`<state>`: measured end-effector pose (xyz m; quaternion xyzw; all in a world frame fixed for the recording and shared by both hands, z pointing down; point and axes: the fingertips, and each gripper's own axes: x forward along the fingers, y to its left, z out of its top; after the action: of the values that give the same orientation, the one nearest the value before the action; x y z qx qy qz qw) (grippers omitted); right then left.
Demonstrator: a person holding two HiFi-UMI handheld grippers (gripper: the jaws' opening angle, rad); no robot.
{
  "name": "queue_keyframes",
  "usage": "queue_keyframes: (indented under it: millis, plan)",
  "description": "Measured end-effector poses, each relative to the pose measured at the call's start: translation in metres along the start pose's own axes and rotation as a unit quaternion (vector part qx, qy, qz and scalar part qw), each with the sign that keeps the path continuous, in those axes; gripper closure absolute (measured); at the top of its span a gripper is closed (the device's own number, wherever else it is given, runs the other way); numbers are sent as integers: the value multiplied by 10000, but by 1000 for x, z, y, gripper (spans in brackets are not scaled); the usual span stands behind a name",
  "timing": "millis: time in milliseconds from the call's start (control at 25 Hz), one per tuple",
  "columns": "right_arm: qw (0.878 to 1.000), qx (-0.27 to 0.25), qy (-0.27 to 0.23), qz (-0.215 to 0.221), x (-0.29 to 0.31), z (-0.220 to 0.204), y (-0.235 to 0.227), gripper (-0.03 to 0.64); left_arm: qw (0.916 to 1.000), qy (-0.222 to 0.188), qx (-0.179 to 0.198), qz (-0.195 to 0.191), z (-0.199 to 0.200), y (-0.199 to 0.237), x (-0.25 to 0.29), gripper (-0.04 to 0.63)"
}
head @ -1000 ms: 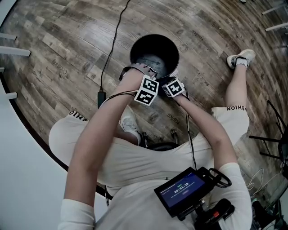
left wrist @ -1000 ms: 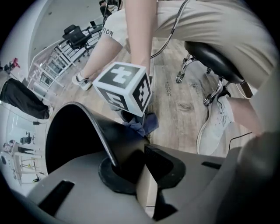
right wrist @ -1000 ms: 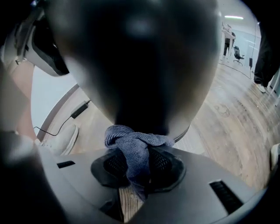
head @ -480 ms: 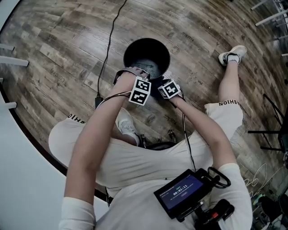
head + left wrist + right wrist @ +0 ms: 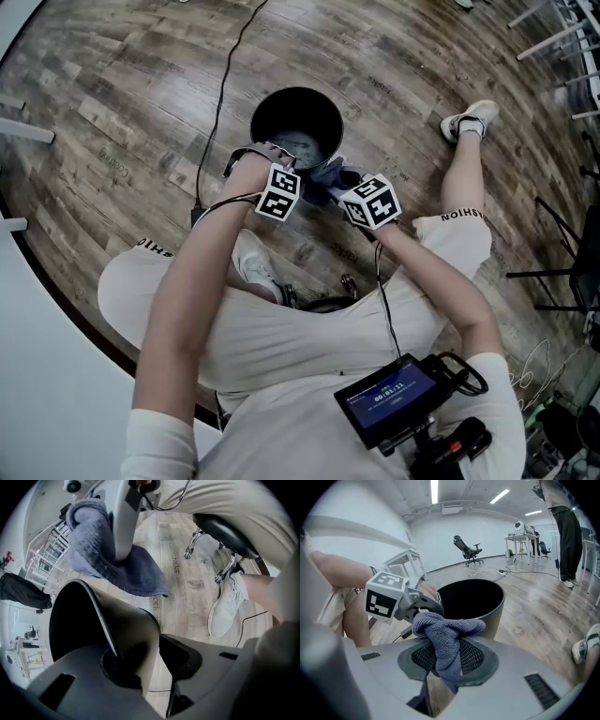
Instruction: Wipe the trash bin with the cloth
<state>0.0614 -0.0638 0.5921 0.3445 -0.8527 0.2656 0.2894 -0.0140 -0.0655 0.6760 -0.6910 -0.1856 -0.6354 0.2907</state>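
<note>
1. Step, as I read it: a gap between wipe passes, or the wipe winding down. The cloth is off the bin and the steadying grip is slackening.
2. The trash bin [image 5: 272,105] stands upright on the wooden floor [image 5: 112,84], just in front of the seated person's knees. It is black, round and open-topped.
3. The right gripper [image 5: 447,656] is clamped on the cloth [image 5: 440,625]. The blue fabric is bunched between the mesh pads, with a tail hanging below. It is held in the air just beside the near rim and above it, touching nothing on the bin.
4. The left gripper [image 5: 150,660] points straight down over the near rim and straddles it, so the bin wall runs up between the jaws. The jaws have just been opening and now stand wide. The outer one is visibly clear of the wall, so nothing is gripped.
5. What the next move calls for, my call:
   - If more wiping is due, close the left gripper back on the rim, possibly at a fresh spot, so the light bin doesn't slide or tip.
   - Then bring the cloth down flat against the wall or rim, not just the bunched tip.
6. I can't tell from these views which parts of the bin are already clean.
</note>
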Motion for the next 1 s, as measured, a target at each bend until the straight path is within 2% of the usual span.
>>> queue_keyframes:
  millis: [80,160,360,600,760,1000]
  plan:
    - [9999,-168,16,-26,1,7,2,508,10000,-8,-20,76,1,3,0,526]
    - [9996,-252,146,-28,10,8,0,508,10000,-15,-31,81,2,4,0,530]
    - [9987,-59,513,7,37,-14,-13,508,10000,-63,-45,57,5,6,0,535]
    - [9943,75,1063,-55,86,-62,-39,508,9998,-210,-29,29,11,8,0,535]
    - [9905,5,1375,-25,120,-98,-51,508,9996,-295,-37,37,15,10,0,532]
    - [9827,-162,1837,-200,161,-140,-70,508,9992,-376,-67,67,19,13,1,531]
